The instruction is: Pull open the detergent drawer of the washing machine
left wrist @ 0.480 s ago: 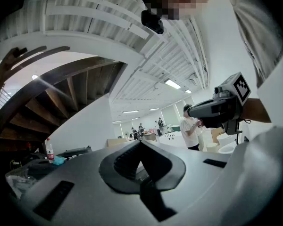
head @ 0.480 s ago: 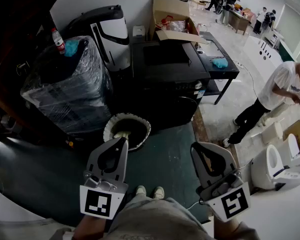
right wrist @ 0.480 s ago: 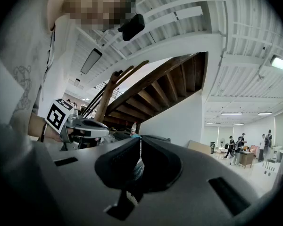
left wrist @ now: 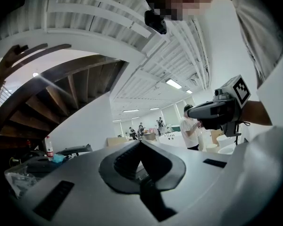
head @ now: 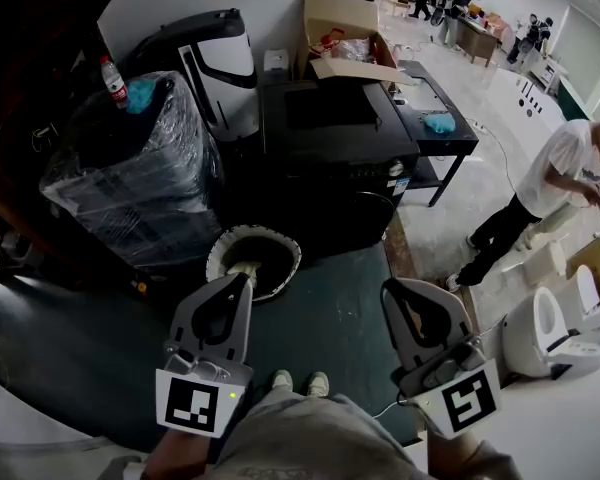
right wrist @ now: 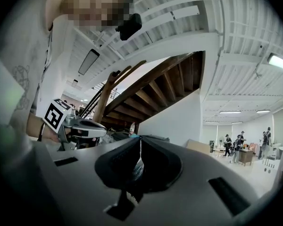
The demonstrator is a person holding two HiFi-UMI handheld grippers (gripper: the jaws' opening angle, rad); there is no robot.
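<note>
Far left, we see a plastic-wrapped appliance with a bottle and a blue cloth on its top.

Near left, the left gripper is held level at waist height. It points away from the body toward the far machines, with its marker cube nearest the person's lap. Its fingers are pressed together to a single tip and hold nothing.

Centre, the black washing machine stands far from both grippers and well apart from them. We cannot pick out its detergent drawer on the dark front panel. A round white-rimmed ring, door or tub we cannot tell, sits low at the machine's near left corner, just beyond the left gripper's tip. An open cardboard box rests at the machine's far edge.

Near right, the right gripper is held level beside the left, roughly parallel to it and a body's width away. Its fingers meet at the tip and grasp nothing.

Right, a black counter adjoins the washing machine. Beyond it a person in a white shirt bends forward, and a white toilet stands near right.
</note>
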